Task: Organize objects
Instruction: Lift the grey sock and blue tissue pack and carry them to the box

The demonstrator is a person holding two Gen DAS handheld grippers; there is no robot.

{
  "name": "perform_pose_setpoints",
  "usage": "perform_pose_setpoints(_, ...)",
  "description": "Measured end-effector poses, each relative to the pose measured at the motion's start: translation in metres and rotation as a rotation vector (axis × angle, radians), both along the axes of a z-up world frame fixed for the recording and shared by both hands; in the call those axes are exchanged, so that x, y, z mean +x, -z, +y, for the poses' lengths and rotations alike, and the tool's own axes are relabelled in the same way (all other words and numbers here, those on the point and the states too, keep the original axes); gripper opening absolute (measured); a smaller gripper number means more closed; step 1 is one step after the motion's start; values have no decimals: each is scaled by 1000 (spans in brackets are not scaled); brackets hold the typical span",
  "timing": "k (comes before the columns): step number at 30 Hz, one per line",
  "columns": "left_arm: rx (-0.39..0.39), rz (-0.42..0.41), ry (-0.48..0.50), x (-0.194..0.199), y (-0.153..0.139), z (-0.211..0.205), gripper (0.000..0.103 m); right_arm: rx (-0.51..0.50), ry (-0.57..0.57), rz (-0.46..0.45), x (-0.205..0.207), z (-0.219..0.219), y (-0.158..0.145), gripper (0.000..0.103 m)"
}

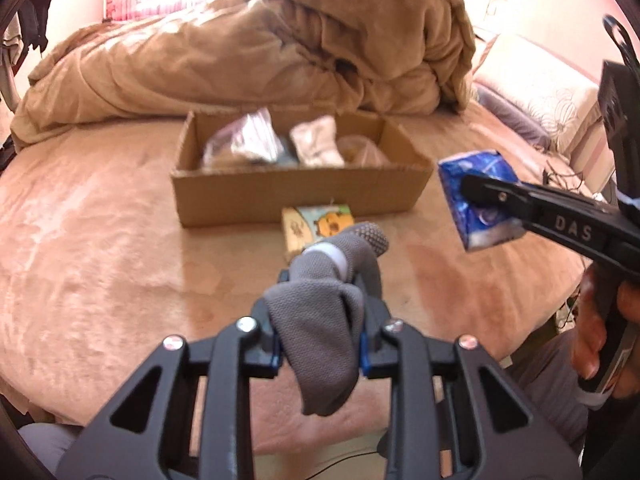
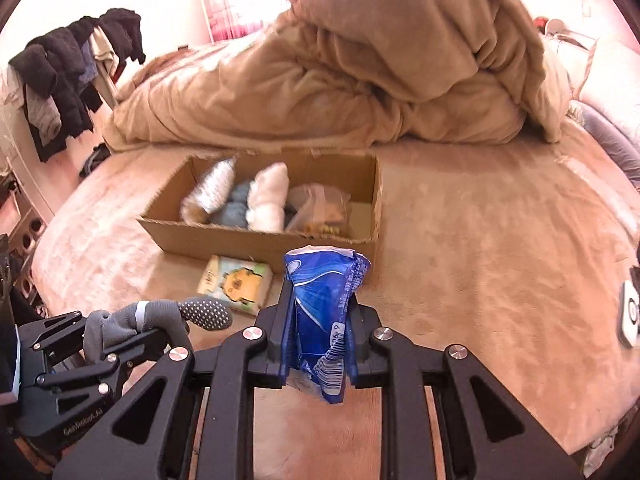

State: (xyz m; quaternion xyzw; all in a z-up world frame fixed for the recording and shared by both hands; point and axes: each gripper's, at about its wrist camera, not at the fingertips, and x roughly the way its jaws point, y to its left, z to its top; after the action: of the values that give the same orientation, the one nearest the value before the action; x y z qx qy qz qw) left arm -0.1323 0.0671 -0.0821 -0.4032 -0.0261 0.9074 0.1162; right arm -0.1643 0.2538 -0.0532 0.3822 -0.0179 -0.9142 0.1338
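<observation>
My left gripper (image 1: 320, 312) is shut on a grey sock (image 1: 320, 320) with dotted sole, held above the bed in front of the box; it also shows in the right wrist view (image 2: 160, 316). My right gripper (image 2: 320, 312) is shut on a blue tissue pack (image 2: 324, 312), held above the bed; the pack also shows in the left wrist view (image 1: 476, 196), right of the box. An open cardboard box (image 1: 300, 196) (image 2: 260, 244) sits on the bed and holds plastic bags and white and blue cloth items. A small illustrated pack (image 1: 312, 228) (image 2: 236, 284) lies just in front of the box.
A heaped tan blanket (image 1: 300, 40) (image 2: 380, 60) lies behind the box. Pillows (image 1: 540, 92) are at the right. Dark clothes (image 2: 68, 72) hang on a rack at the left. The bed sheet (image 2: 500, 260) spreads to the right of the box.
</observation>
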Motion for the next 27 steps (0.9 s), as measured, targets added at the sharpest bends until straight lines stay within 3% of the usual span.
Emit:
perform_pose_setpoints(7,67,48,-50,7,-55,-20,27,-14,-9,56,31,-5,-47,21)
perform_pose_setpoints(12,47,112,-81,8,-96,-32,27,-19,-31,101,44,-7,-79,22)
perform_pose_setpoints(19,53,119,-110,-6,-116,-52,27,-45,-44,149,46,-8,-115,22)
perform_pose_setpoints(27,53,135,-110,-41,-129,-58,27,-53,-42,179,22,-7,-133,22)
